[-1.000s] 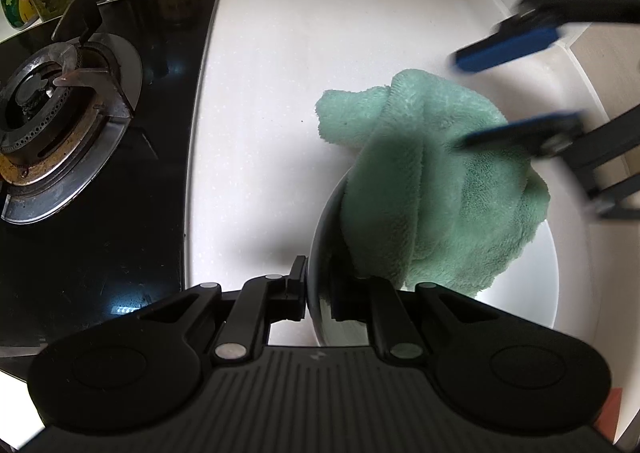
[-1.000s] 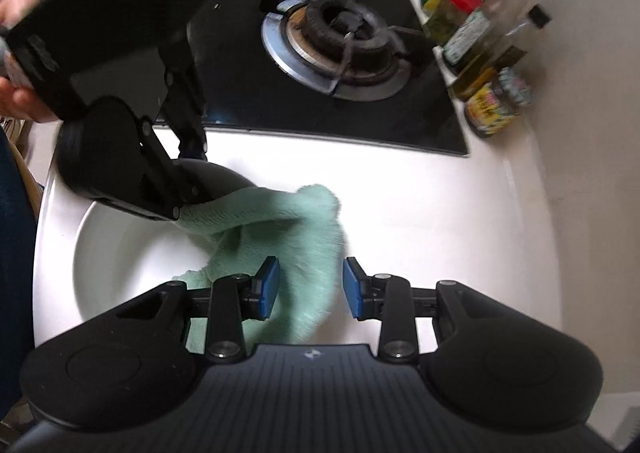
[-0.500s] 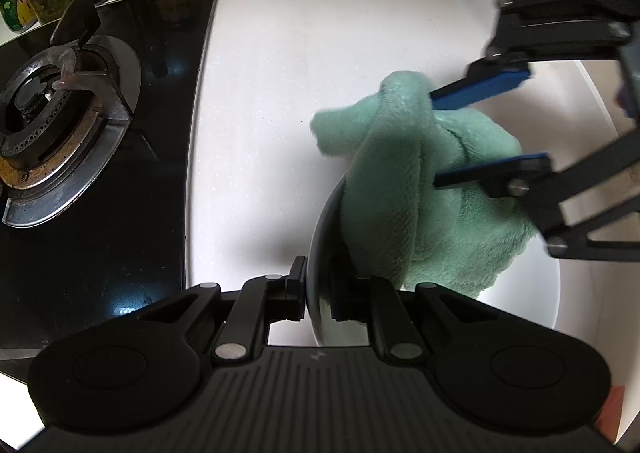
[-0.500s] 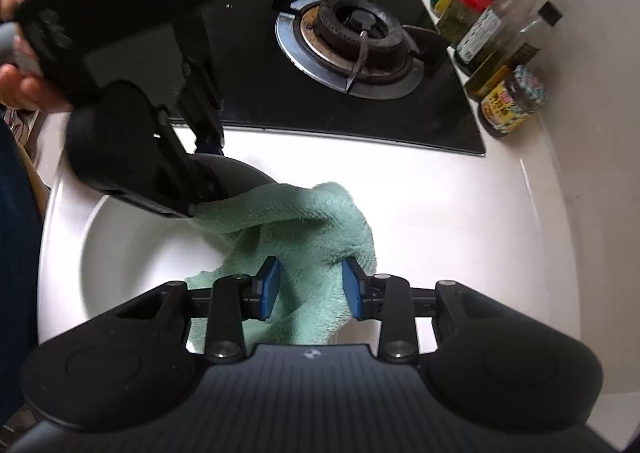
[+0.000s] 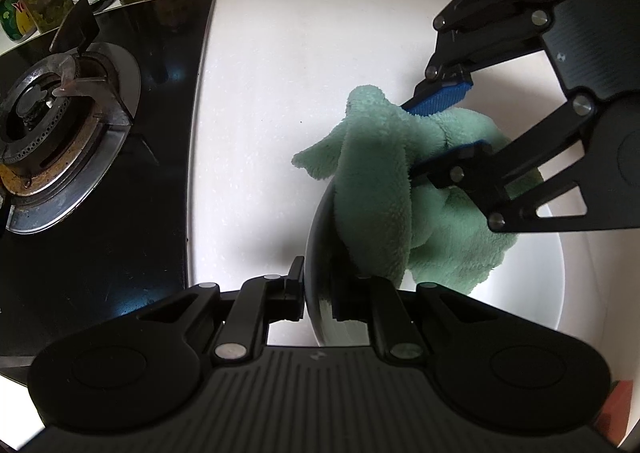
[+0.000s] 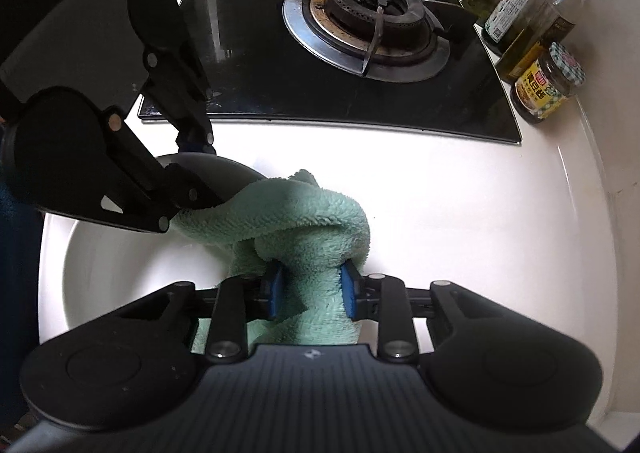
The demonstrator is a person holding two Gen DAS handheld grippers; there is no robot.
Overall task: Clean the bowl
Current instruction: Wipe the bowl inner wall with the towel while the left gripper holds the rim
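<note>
Left claw (image 5: 316, 293) pinches the bowl (image 6: 120, 265) rim; right claw (image 6: 308, 289) has just been closing, now gripping the green cloth (image 6: 312, 221). Next: wipe inside.

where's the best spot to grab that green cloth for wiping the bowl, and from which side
Take the green cloth at its raised bunched hump, coming straight down from above. It drapes over the bowl rim, so that fold stands clear of the ceramic. The right gripper has just been closing there, pads pressing the fold, while the left gripper clamps the rim.
</note>
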